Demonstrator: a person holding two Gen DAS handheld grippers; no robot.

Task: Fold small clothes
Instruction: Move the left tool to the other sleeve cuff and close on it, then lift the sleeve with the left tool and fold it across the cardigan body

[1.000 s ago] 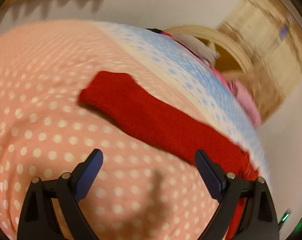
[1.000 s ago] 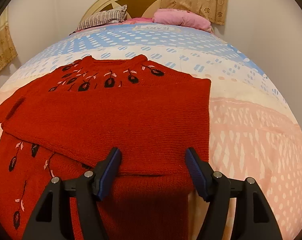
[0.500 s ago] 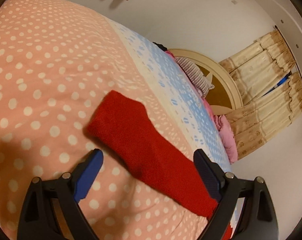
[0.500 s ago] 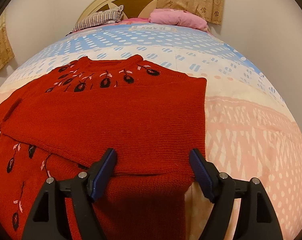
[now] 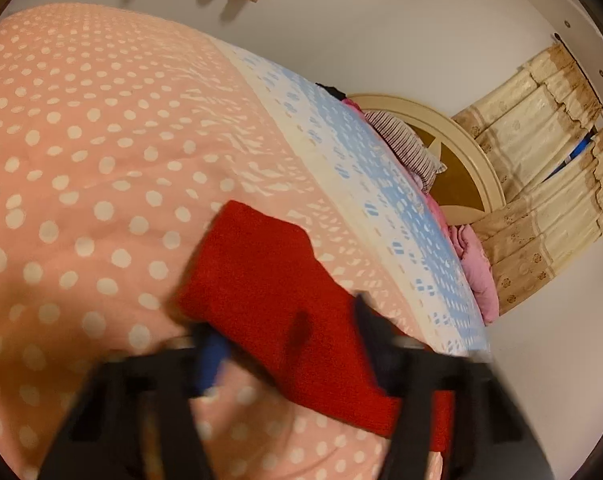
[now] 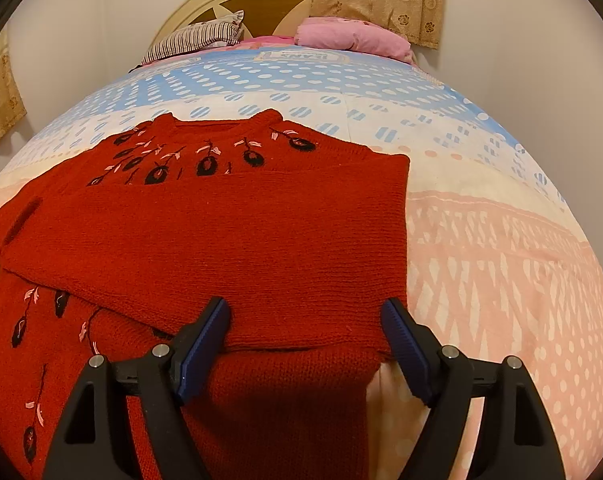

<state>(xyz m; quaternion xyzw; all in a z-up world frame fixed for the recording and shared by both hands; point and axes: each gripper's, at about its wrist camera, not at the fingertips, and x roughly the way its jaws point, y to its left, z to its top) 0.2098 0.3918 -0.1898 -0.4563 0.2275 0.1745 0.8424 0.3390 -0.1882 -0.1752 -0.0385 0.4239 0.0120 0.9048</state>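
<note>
Left wrist view: the left gripper [image 5: 289, 344] is blurred, its jaws spread wide on either side of the sleeve [image 5: 277, 300] of the red sweater. The sleeve lies flat on the bedspread [image 5: 81, 168], on its pink dotted part. Beyond the sleeve sit a striped pillow [image 5: 409, 152] and the headboard [image 5: 461, 160], with a curtain [image 5: 541, 168] beside them.

Right wrist view: the right gripper [image 6: 305, 348] holds its jaws wide apart, empty, just above the sweater [image 6: 229, 232]. The sweater lies on the bedspread [image 6: 501, 260], one sleeve folded across its body, its embroidered neckline toward the headboard [image 6: 237, 4]. A pink pillow [image 6: 353, 38] lies near the headboard.
</note>
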